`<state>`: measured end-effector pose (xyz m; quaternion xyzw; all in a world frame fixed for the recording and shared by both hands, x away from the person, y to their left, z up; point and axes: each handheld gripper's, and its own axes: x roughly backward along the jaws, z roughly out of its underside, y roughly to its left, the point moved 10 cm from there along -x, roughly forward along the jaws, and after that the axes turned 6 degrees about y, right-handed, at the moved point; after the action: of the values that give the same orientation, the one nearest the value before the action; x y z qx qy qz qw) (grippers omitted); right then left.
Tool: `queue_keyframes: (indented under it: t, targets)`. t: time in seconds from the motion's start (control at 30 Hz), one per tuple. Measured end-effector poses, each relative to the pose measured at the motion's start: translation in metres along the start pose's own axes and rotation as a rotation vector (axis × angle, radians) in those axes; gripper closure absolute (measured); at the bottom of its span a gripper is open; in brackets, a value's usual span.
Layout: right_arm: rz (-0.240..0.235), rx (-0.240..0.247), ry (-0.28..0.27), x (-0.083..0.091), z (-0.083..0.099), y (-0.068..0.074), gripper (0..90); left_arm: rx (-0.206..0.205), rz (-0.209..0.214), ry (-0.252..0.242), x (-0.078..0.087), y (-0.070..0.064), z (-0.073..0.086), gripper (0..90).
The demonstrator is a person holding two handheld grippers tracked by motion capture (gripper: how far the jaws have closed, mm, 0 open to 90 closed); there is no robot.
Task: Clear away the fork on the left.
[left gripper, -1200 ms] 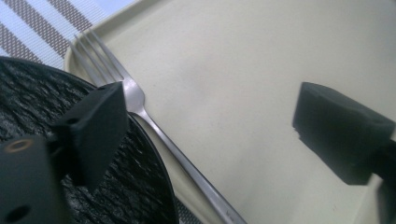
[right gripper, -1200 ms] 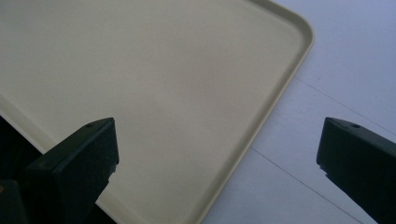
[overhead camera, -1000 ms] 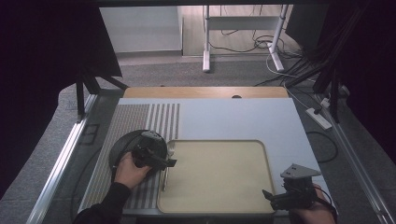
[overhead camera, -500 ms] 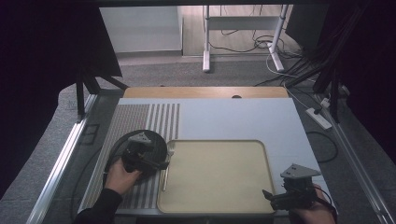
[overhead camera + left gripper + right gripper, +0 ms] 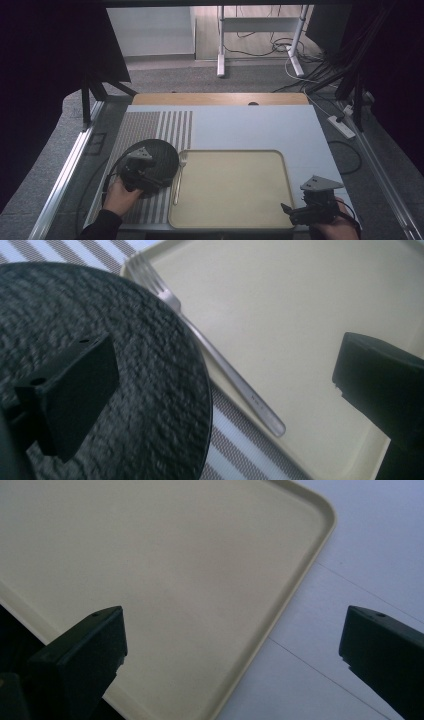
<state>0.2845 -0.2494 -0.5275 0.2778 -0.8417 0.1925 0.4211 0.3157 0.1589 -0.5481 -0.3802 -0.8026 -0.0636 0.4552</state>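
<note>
A round black textured plate (image 5: 156, 154) (image 5: 125, 365) lies on the striped mat, left of a beige tray (image 5: 230, 187) (image 5: 300, 315) (image 5: 150, 555). A silver fork (image 5: 178, 177) (image 5: 225, 370) lies along the tray's left rim, tines pointing away from me. My left gripper (image 5: 157, 179) (image 5: 225, 390) hovers open over the plate's near right edge; one jaw stands over the plate, the other over the tray, with the fork between them. Over the tray's near right corner my right gripper (image 5: 291, 211) (image 5: 232, 645) is open, nothing between its jaws.
The grey striped mat (image 5: 150, 125) covers the table's left side, and pale bare tabletop (image 5: 250, 125) (image 5: 375, 555) lies beyond and right of the tray. Metal rails (image 5: 65, 175) run along both table sides. A power strip (image 5: 341, 126) and cables lie on the floor at right.
My left gripper has drifted left and toward me across the plate. The right gripper, tray, fork and plate have stayed put.
</note>
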Motion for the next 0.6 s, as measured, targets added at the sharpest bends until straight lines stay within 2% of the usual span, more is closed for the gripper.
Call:
queue_keyframes:
  t: [0.27,0.6]
  targets:
    - [0.001,-0.003,0.001,0.0,0.0,0.0,0.0,0.03,-0.036,-0.02,0.012,0.004,0.014,0.0]
    - [0.0,-0.007,-0.001,0.0,0.0,-0.001,0.0,0.071,-0.048,-0.027,0.024,0.006,0.033,0.0]
